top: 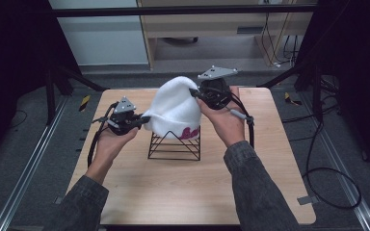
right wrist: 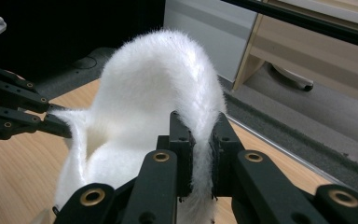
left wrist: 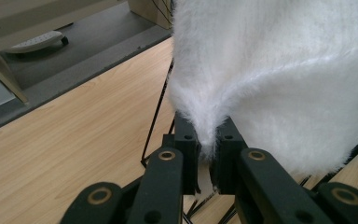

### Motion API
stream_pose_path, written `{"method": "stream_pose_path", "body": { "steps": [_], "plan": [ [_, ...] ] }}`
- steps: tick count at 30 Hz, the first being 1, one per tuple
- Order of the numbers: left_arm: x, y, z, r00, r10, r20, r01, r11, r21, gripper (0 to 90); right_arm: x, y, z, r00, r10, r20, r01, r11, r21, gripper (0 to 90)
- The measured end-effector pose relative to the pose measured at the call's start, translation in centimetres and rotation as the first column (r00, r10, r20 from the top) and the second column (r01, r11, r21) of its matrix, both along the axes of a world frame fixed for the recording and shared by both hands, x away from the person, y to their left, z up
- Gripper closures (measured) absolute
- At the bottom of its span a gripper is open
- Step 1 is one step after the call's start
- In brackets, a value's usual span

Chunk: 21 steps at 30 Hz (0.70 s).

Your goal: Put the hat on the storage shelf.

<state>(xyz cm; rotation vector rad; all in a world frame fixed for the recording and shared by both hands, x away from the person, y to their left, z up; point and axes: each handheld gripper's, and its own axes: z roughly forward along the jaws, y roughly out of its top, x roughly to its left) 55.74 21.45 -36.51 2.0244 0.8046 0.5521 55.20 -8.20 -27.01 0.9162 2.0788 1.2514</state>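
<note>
White fuzzy hat [top: 176, 108] sits draped over the black wire stand [top: 174, 143] at the table's [top: 139, 187] centre, stretched between us. Our left gripper [top: 137, 122] pinches the brim at nine o'clock, its jaws pressed onto a fold of fur. Our right gripper [top: 196, 93] nips the crown edge at about two o'clock, also clamped on fabric. We judge this two-sided hold keeps the opening spread, so the hat can ride over the frame.
</note>
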Motion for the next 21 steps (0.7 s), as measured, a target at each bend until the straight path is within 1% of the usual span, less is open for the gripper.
{"method": "stream_pose_path", "body": {
  "steps": [5, 9, 13, 16, 18, 21],
  "plan": [
    [0.3, 0.5, -0.7, 0.9998, 0.017, -0.01, -0.017, 0.9998, -0.007, 82.8, 0.4, 0.4, -0.8, 0.9998, 0.005, -0.02, -0.005, 1.0, -0.007, 82.4],
    [0.0, 0.8, -1.2, 0.9998, 0.011, -0.015, -0.011, 0.9999, -0.012, 82.7, 0.5, 0.7, -1.0, 0.9996, 0.012, -0.026, -0.012, 1.0, -0.004, 82.4],
    [-0.9, 1.2, -1.6, 1.0, -0.006, -0.002, 0.006, 0.9999, -0.014, 82.7, -0.3, 1.2, -0.9, 0.9991, 0.041, -0.015, -0.041, 0.999, -0.012, 82.4],
    [-1.4, 1.5, -1.7, 0.9999, -0.013, -0.001, 0.013, 0.9998, -0.018, 82.7, -1.0, 1.4, -0.8, 0.9979, 0.065, -0.003, -0.065, 0.998, -0.008, 82.4],
    [-1.6, 1.6, -1.9, 0.9998, -0.021, -0.004, 0.021, 0.9994, -0.026, 82.6, -1.2, 1.5, -1.0, 0.9978, 0.065, -0.005, -0.065, 0.998, -0.015, 82.4],
    [-1.8, 1.6, -1.9, 0.9995, -0.033, 0.0, 0.033, 0.9992, -0.024, 82.5, -1.5, 1.3, -1.1, 0.9979, 0.065, -0.004, -0.065, 0.998, -0.013, 82.4]
  ]
}}
